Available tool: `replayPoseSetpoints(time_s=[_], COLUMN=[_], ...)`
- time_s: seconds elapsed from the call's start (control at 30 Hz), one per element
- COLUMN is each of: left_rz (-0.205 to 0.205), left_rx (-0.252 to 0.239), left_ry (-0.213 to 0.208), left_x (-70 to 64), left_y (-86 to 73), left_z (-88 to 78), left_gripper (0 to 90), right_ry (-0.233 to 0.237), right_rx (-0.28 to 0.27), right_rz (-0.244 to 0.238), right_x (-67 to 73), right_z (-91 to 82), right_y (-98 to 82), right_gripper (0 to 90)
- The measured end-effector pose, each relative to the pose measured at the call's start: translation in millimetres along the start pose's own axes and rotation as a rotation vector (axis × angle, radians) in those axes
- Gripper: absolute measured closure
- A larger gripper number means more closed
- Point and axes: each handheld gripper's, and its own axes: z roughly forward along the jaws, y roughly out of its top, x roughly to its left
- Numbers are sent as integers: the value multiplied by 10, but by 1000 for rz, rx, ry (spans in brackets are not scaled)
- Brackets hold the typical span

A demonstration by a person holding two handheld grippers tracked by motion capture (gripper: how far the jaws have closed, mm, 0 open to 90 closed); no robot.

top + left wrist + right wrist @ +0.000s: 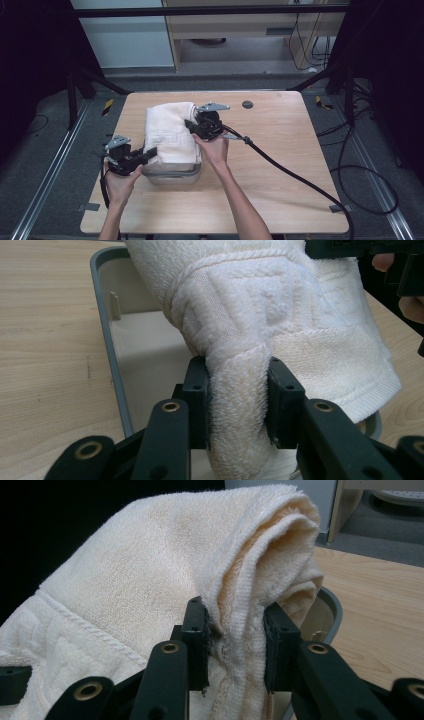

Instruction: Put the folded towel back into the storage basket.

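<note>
Left gripper (239,407): we see its jaws clamped on a bunched fold of the towel (280,325), the pile squeezed into a thick roll between the two black pads

Right gripper (235,647): we find it gripping too, pinching several stacked layers of the same towel where the folded edges meet (the hemmed borders show as thin ridges)

Hands: in the high view our left hand (121,180) holds its gripper (150,154) at the towel's near left corner, and the right hand (214,150) holds the other (192,125) at the towel's right side, farther back

Towel look: we note a cream-white terry cloth, thick and fluffy, with a woven band of raised key-pattern relief and a corded line beside it; the border is flatter and ribbed

Towel place: we see it folded and draped over a grey bin (172,175), held by both grippers, its far part hanging past the bin's back towards the table's middle

Bin: shallow, rounded corners, pale inside, standing on the table

Table (280,125): light wood grain, with a small dark disc (247,104) near its far edge
</note>
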Motion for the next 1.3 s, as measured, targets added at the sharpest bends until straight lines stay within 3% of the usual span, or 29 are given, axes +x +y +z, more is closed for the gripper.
replayPoseSetpoints(time_s=[0.57,0.93,1.3], left_rz=[6,12,24], left_rx=[57,104,135], left_ry=[44,62,74], left_x=[93,105,111], left_y=[-78,-137,-166], left_z=[106,204,268], left_gripper=[668,667,662], right_ry=[-17,-55,-70], right_rx=[32,76,102], right_rz=[12,-17,-16], right_x=[14,32,10], right_z=[176,251,291], right_y=[-149,-256,-326], right_gripper=[687,679,672])
